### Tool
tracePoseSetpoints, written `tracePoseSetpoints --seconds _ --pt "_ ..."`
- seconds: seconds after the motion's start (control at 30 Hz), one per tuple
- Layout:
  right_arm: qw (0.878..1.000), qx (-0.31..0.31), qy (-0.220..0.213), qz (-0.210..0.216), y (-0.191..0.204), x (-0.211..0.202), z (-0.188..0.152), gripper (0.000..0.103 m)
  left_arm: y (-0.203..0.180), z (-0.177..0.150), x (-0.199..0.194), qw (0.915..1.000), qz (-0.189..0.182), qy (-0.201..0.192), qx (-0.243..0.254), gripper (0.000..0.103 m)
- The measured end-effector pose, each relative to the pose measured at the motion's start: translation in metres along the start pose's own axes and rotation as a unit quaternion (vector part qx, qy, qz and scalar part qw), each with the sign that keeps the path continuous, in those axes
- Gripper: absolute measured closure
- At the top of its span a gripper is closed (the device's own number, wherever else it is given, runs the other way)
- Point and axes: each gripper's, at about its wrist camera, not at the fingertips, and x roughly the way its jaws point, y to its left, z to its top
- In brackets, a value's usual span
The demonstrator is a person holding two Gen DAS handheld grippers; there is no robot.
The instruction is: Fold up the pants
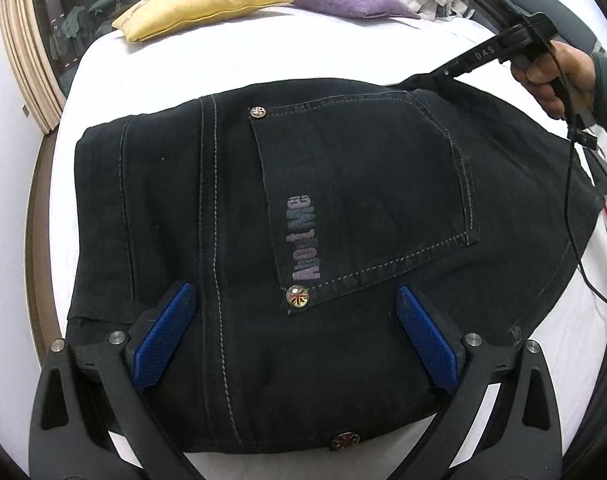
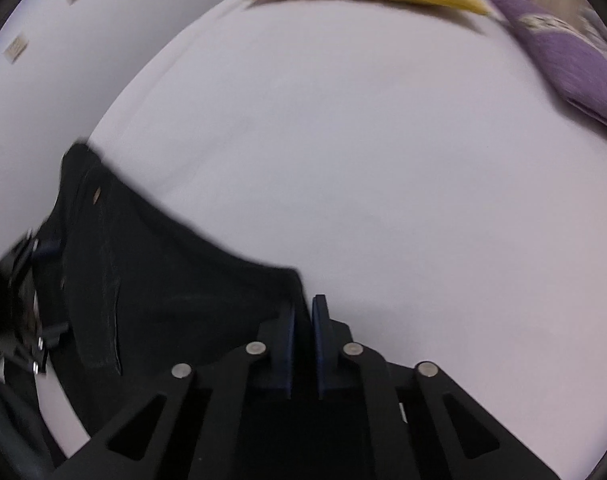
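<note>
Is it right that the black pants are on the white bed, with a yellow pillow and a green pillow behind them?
Almost. The black pants do lie on the white bed, and the yellow pillow is behind them, but the other pillow is purple, not green. The left wrist view shows it clearly, and the right wrist view shows it too.
</note>
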Motion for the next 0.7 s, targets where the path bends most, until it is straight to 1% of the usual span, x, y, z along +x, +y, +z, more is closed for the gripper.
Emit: tracePoseSetpoints --seconds 0.03,0.1,0.13,0.17,0.2,0.23,0.27,0.3,0.33,0.37,0.4,0.43,0.47,0.5,0.53,0.57,0.6,0.63,0.67,0.7 --pt "1.0 0.017 -0.009 -0.006 -0.004 0.0 -0.001 0.097 -0.001 0.0 0.0 1.0 0.003 -0.001 -0.002 0.002" --pt "0.996 0.073 -0.024 -0.042 -0.02 0.004 -0.005 0.103 -0.001 0.0 0.001 0.9999 0.006 -0.005 -0.007 0.002" --pt "0.99 0.113 -0.024 -0.083 -0.035 0.01 -0.01 0.103 -0.001 -0.002 0.0 0.9999 0.008 -0.007 -0.008 0.002" --pt "0.985 0.148 -0.03 -0.083 -0.047 0.011 -0.016 0.103 -0.002 -0.003 -0.001 0.9999 0.009 -0.008 -0.009 0.002" --pt "0.982 0.166 -0.04 -0.084 -0.053 0.007 -0.019 0.103 -0.003 -0.005 -0.002 0.9998 0.01 -0.011 -0.01 0.002" --pt "0.978 0.175 -0.055 -0.1 -0.052 -0.001 -0.021 0.103 -0.003 -0.006 -0.003 0.9998 0.01 -0.015 -0.01 0.002" --pt "0.974 0.177 -0.087 -0.112 -0.045 -0.018 -0.022 0.103 -0.003 -0.006 -0.002 0.9998 0.01 -0.017 -0.01 0.002" --pt "0.972 0.18 -0.108 -0.108 -0.038 -0.029 -0.024 0.101 -0.004 -0.006 -0.002 0.9997 0.011 -0.018 -0.01 0.001" --pt "0.971 0.177 -0.136 -0.08 -0.024 -0.045 -0.023 0.099 -0.006 -0.006 -0.002 0.9997 0.013 -0.019 -0.009 0.001" --pt "0.975 0.159 -0.147 -0.049 -0.009 -0.052 -0.02 0.099 -0.006 -0.006 -0.003 0.9997 0.015 -0.02 -0.008 0.001" --pt "0.982 0.125 -0.143 -0.021 0.008 -0.058 -0.019 0.099 -0.006 -0.007 -0.004 0.9997 0.014 -0.021 -0.008 0.001" --pt "0.988 0.078 -0.131 0.003 0.037 -0.055 -0.016 0.099 -0.006 -0.006 -0.004 0.9997 0.014 -0.02 -0.008 0.001" --pt "0.991 0.051 -0.12 0.023 0.054 -0.051 -0.018 0.099 -0.007 -0.006 -0.003 0.9997 0.015 -0.02 -0.008 0.001" --pt "0.993 0.033 -0.104 0.046 0.07 -0.04 -0.021 0.099 -0.006 -0.006 -0.003 0.9997 0.015 -0.02 -0.008 0.001" --pt "0.994 0.03 -0.089 0.056 0.074 -0.026 -0.025 0.099 -0.005 -0.007 -0.003 0.9997 0.014 -0.02 -0.008 0.001" --pt "0.996 0.043 -0.069 0.046 0.067 -0.008 -0.029 0.099 -0.004 -0.008 -0.003 0.9997 0.014 -0.02 -0.008 0.001" --pt "0.995 0.078 -0.056 0.037 0.048 0.009 -0.033 0.103 -0.003 -0.008 -0.003 0.9997 0.013 -0.019 -0.008 0.001" --pt "0.987 0.121 -0.068 0.079 0.023 0.019 -0.039 0.103 -0.003 -0.008 -0.002 0.9997 0.013 -0.018 -0.008 0.001" --pt "0.977 0.156 -0.086 0.119 0.001 0.021 -0.042 0.103 -0.003 -0.01 -0.003 0.9997 0.012 -0.018 -0.008 0.001" --pt "0.965 0.202 -0.107 0.126 -0.023 0.018 -0.048 0.103 -0.004 -0.01 -0.003 0.9998 0.013 -0.017 -0.007 0.001"
